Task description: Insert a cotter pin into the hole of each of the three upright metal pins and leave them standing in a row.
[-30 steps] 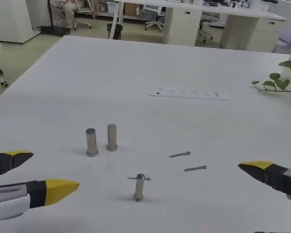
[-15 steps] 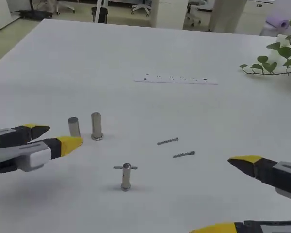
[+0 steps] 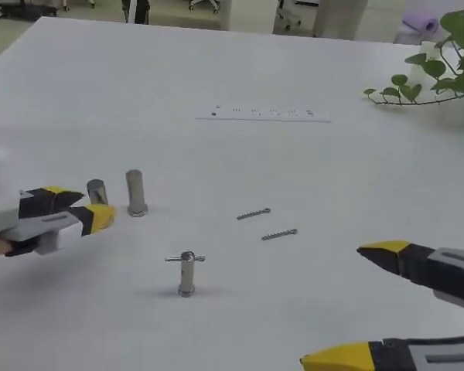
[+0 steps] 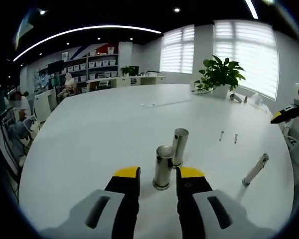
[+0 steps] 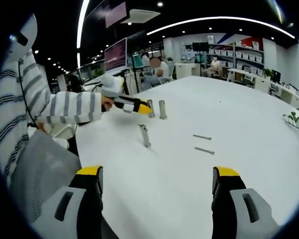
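**Left gripper astride a metal pin, right gripper spread wide**

Toward the left edge of the tabletop (image 3: 216, 62), the left gripper (image 4: 158, 173) has its jaws narrowed on either side of the leftmost pin (image 4: 163, 167), with a sliver of gap showing. A second bare pin (image 4: 179, 146) stands just beside it. Nearer the front edge, a third pin (image 3: 186, 275) stands upright with a cotter pin (image 3: 185, 258) through it. A loose cotter pin (image 3: 253, 214) and a second loose cotter pin (image 3: 279, 233) lie mid-table. The right gripper (image 5: 157, 172) hangs over the tabletop's front right, jaws far apart.
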